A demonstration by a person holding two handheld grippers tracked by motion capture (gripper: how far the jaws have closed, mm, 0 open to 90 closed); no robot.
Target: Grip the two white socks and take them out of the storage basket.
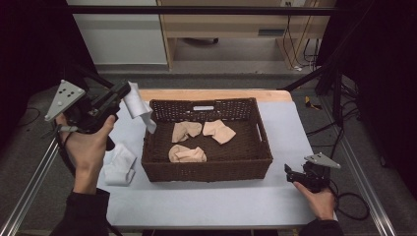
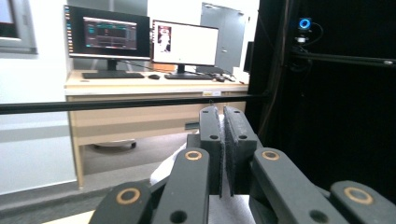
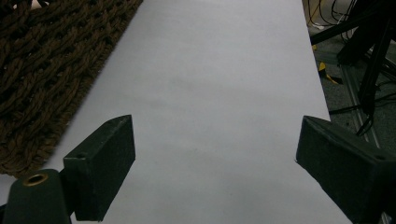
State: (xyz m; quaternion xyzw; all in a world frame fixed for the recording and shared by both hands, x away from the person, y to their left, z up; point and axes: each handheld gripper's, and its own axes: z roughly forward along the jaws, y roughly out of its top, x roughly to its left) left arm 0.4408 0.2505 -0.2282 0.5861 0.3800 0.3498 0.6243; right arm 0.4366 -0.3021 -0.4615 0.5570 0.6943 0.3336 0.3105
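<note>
White sock (image 1: 139, 105) hangs clamped in the left fingers (image 1: 129, 91), lifted off the worktop (image 1: 206, 201) just beyond the basket's (image 1: 206, 169) near-left corner; in the left gripper view the two pads (image 2: 212, 135) stand pressed together with white cloth (image 2: 229, 210) bunched beneath them. By the look of it the step in hand is carrying this sock to the basket, and the next move calls for swinging the fingers rightward over the woven rim, lowering until the dangling end clears the wall, then letting go. Below and behind those fingers, another white sock (image 1: 119, 164) lies folded on the worktop beside the basket's left wall, likely next in line. Inside the basket, ahead and right of the fingers, three beige socks (image 1: 187, 153) lie spread on the floor, leaving bare room near the left end. Only the rim stands in the way; the trailing toe could snag on it. Far right, the right fingers (image 1: 289, 172) rest wide apart over bare worktop, holding nothing, beside the basket's right wall.
</note>
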